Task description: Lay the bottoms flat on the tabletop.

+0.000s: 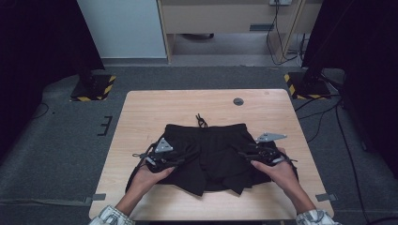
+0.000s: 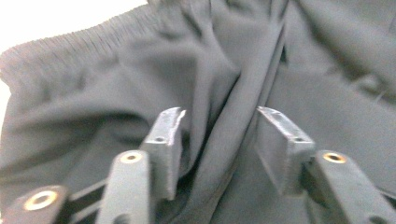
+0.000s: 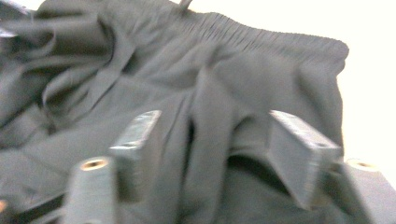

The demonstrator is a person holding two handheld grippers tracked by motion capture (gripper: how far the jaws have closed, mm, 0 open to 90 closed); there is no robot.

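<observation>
A pair of black shorts (image 1: pixel 206 150) lies on the wooden table (image 1: pixel 155 108), its elastic waistband at the far side and a drawstring (image 1: pixel 202 121) poking out past it. My left gripper (image 1: pixel 180 161) rests on the shorts' left side, pointing inward. In the left gripper view its jaws (image 2: pixel 219 121) stand apart, with a ridge of the dark fabric (image 2: pixel 93 93) running between them untouched by the pads. My right gripper (image 1: pixel 244 154) sits on the shorts' right side. Its jaws (image 3: pixel 215 126) are also apart, with a loose fold of cloth (image 3: pixel 261 65) between them.
A small round dark grommet (image 1: pixel 238 101) sits in the tabletop near its far edge. Bare wood borders the shorts on all sides. Two stands with yellow-black striped bases (image 1: pixel 94 86) (image 1: pixel 307 84) flank the table's far corners, and cables trail on the floor at the right.
</observation>
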